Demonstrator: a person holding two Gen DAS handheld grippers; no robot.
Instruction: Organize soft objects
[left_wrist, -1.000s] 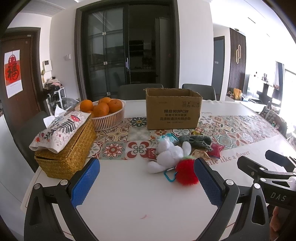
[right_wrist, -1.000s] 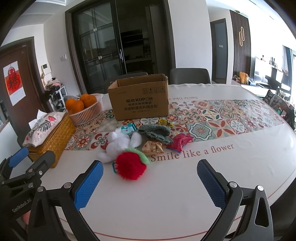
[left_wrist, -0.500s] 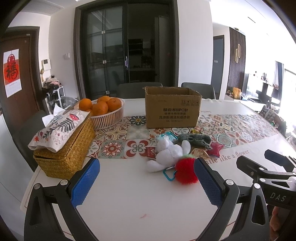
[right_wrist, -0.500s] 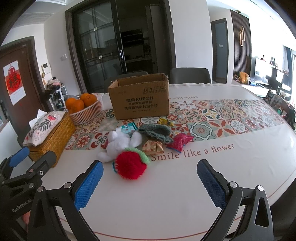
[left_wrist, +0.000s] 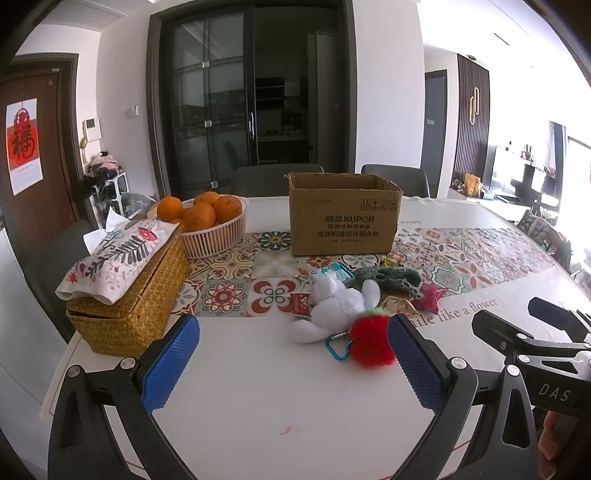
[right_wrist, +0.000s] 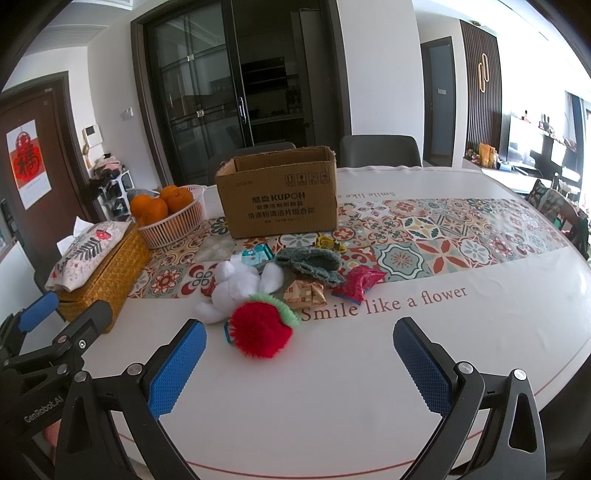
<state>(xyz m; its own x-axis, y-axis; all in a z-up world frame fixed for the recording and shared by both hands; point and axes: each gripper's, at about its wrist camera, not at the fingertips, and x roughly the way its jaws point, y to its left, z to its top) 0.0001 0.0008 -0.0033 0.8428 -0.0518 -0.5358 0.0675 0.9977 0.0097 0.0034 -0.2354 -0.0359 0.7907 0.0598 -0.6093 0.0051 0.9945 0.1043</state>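
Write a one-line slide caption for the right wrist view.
Open right gripper hovers before a red plush strawberry, white plush rabbit and cardboard box.

White oval table (right_wrist: 480, 332) with patterned tile-print runner (right_wrist: 424, 240). On it: open brown cardboard box (right_wrist: 280, 199), white basket of oranges (right_wrist: 173, 225), woven straw tissue box (right_wrist: 110, 273), white plush rabbit (right_wrist: 240, 288), red furry strawberry (right_wrist: 260, 328), green knitted item (right_wrist: 310, 264), small wrapped packets (right_wrist: 356, 284).

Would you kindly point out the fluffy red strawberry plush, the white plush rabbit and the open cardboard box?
fluffy red strawberry plush (right_wrist: 260, 334), right wrist view, middle of its red body.
white plush rabbit (right_wrist: 236, 290), right wrist view, its body.
open cardboard box (right_wrist: 282, 206), right wrist view, printed front wall.
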